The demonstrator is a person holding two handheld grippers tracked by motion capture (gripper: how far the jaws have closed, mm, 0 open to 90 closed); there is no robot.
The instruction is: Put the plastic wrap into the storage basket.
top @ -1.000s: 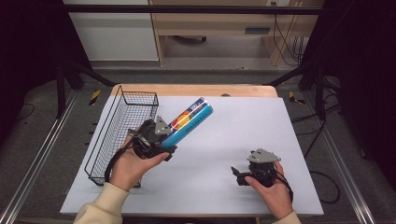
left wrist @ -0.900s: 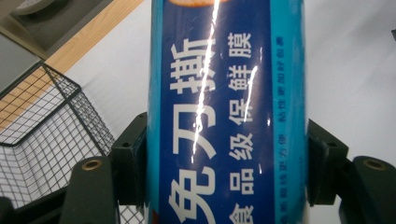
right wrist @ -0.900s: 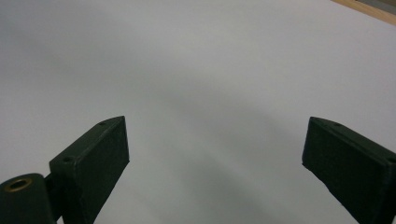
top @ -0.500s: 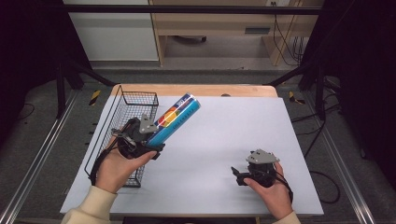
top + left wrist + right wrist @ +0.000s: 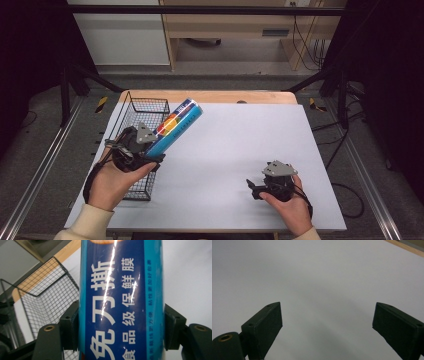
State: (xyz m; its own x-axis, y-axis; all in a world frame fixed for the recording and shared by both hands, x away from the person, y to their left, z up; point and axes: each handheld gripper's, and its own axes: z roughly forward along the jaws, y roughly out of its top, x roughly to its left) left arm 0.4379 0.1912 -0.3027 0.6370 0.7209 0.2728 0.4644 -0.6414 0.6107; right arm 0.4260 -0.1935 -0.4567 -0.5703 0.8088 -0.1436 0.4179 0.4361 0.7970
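We see the left tongs (image 5: pixel 150 150) clamped on a blue cylindrical tube with white Chinese print and an orange-yellow patch (image 5: pixel 175 126). In the left gripper view both black jaws press flat against the tube's sides (image 5: pixel 120 302). The tube is held off the table, tilted, far end up and to the right, sitting over the right edge of the black wire-mesh basket (image 5: pixel 145 107); the basket also shows left of the tube in the left gripper view (image 5: pixel 47 297). Basket sits at the table's left edge, on the white sheet covering the wooden table (image 5: pixel 240 135). The left hand (image 5: pixel 112 182) is over the basket's near half. The right tongs (image 5: pixel 252 189) are released: jaws wide apart in the right gripper view (image 5: pixel 327 325), bare white sheet between them. The right hand (image 5: pixel 290 205) is low at the near right, well apart from the tube.
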